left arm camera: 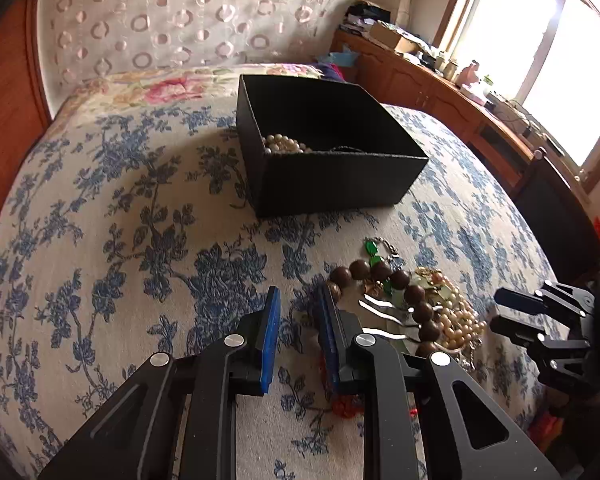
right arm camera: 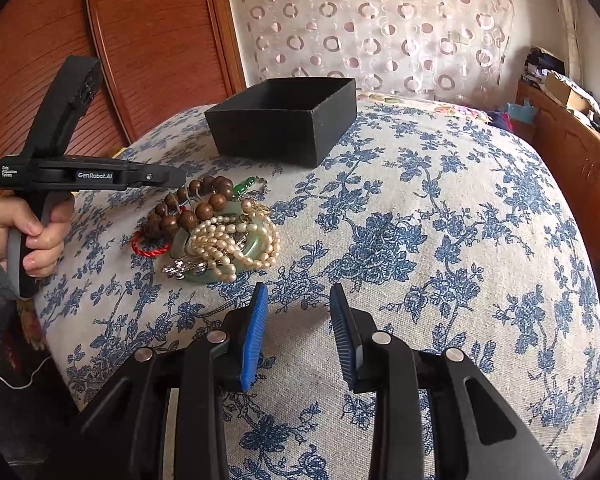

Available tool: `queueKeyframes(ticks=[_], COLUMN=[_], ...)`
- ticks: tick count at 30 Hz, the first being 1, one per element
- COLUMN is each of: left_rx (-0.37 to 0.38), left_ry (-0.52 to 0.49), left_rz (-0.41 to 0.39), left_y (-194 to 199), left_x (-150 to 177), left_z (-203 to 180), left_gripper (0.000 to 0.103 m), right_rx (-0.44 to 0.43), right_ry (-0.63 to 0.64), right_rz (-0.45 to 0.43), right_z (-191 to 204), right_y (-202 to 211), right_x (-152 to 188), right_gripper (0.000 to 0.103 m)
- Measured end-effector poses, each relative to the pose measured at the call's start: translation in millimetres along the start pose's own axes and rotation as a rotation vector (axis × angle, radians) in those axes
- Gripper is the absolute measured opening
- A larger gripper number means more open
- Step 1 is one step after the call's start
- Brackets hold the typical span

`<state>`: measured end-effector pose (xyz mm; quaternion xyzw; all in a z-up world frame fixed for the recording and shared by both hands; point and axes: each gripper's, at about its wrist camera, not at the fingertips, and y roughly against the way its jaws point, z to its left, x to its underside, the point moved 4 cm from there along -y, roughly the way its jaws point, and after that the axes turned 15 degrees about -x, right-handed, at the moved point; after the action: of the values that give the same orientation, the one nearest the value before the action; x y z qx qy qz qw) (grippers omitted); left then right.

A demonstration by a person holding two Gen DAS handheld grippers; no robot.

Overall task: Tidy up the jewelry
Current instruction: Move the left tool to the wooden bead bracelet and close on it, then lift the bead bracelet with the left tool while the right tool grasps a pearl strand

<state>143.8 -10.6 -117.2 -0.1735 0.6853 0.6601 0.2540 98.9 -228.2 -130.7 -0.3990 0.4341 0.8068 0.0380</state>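
Note:
A black open box (left arm camera: 324,148) stands on the bed, with a pearl strand (left arm camera: 284,143) inside; it also shows in the right wrist view (right arm camera: 284,120). A jewelry pile lies in front of it: brown wooden beads (right arm camera: 192,208), pearls (right arm camera: 236,244), a green jade bangle (right arm camera: 256,248), a red cord (right arm camera: 150,246), a green pendant (left arm camera: 374,254). My left gripper (left arm camera: 298,316) is open and empty, just left of the pile (left arm camera: 428,308). My right gripper (right arm camera: 298,312) is open and empty, just right of the pile.
The bed has a blue floral cover (right arm camera: 440,220). A wooden headboard (right arm camera: 148,40) and patterned curtain (right arm camera: 380,20) stand behind. A wooden cabinet (left arm camera: 440,88) with clutter runs under the window on the right. The person's hand (right arm camera: 32,232) holds the left gripper.

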Motion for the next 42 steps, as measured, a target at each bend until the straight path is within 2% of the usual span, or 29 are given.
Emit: queueKeyframes(ticks=[7,15,17,20,30,36,42], left_rx=[0.058,0.006,-0.001,-0.001,0.009,0.016,-0.025], left_ry=[0.009,-0.043,-0.055,-0.067,-0.066,-0.066,-0.064], left_rz=[0.016,0.026,0.024,0.019,-0.167,-0.228,-0.298], left_y=[0.0,-10.6,-10.4,-8.2,61.5,88.1,113.9], left_x=[2.0,-0.6,-0.4,0.7,-13.5,-19.2,-19.1], left_z=[-5.0,-15.4,-16.6,-18.1,-33.1,-36.9,-35.7], left_gripper=[0.018,0.018,0.013,0.012,0.012,0.012,0.012], right_rx=[0.003,0.003,0.002,0.001,0.004,0.004,-0.002], right_ry=[0.000,0.001,0.001,0.001,0.002,0.002,-0.003], right_rz=[0.002,0.000,0.001,0.002,0.010,0.010,0.010], right_z=[0.2,0.1,0.3,0.3,-1.6,-0.9,-2.0], right_y=[-0.6,-0.6,-0.7,-1.1,-2.5,-2.6,-2.8], right_x=[0.2,0.9,0.7,0.6,1.3,1.6,1.4], right_gripper=[0.035,0.035,0.035,0.035,0.035,0.035,0.035])
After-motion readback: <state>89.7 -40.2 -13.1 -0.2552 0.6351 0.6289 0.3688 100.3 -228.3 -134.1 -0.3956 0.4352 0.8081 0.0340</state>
